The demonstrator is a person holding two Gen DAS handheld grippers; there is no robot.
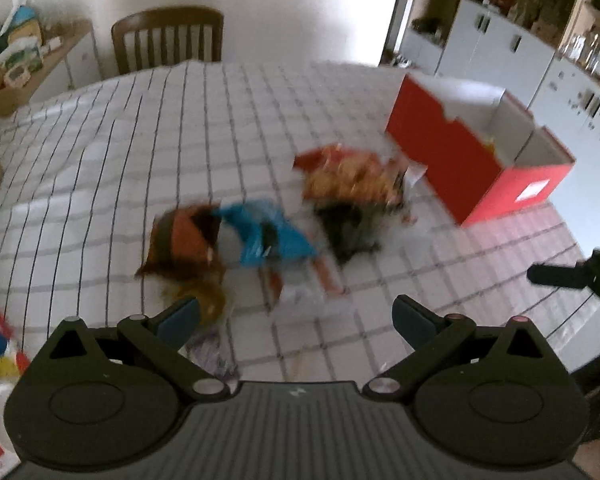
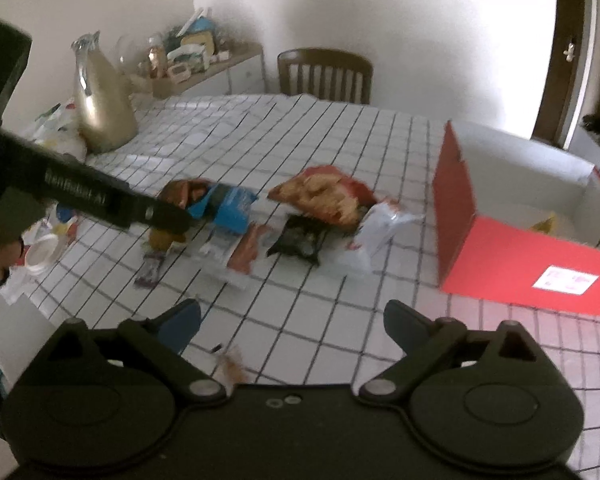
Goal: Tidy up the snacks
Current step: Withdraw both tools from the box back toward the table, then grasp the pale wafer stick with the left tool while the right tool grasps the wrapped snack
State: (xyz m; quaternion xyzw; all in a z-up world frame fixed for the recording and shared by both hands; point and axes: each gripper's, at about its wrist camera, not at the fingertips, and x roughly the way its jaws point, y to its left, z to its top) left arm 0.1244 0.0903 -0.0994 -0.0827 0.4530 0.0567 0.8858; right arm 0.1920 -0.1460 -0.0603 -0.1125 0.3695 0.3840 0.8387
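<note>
From the left wrist, the left tool [image 1: 296, 314] is hanging wide open over the tabletop [image 1: 100, 152], holding nothing. The snack bags [image 1: 268, 220] are lying blurry in the middle of the tabletop, with the red box [image 1: 452, 164] sitting near its right edge. From the right wrist, the right tool [image 2: 292, 318] is also spreading wide and empty. The blue bag [image 2: 232, 204] is lying beside the red chip bag [image 2: 324, 194], and the box is standing open.

Matte black left gripper [image 1: 296, 314], blue-grey pads, silver pivot screws, ribbed housing, white lettering along its arm
</note>
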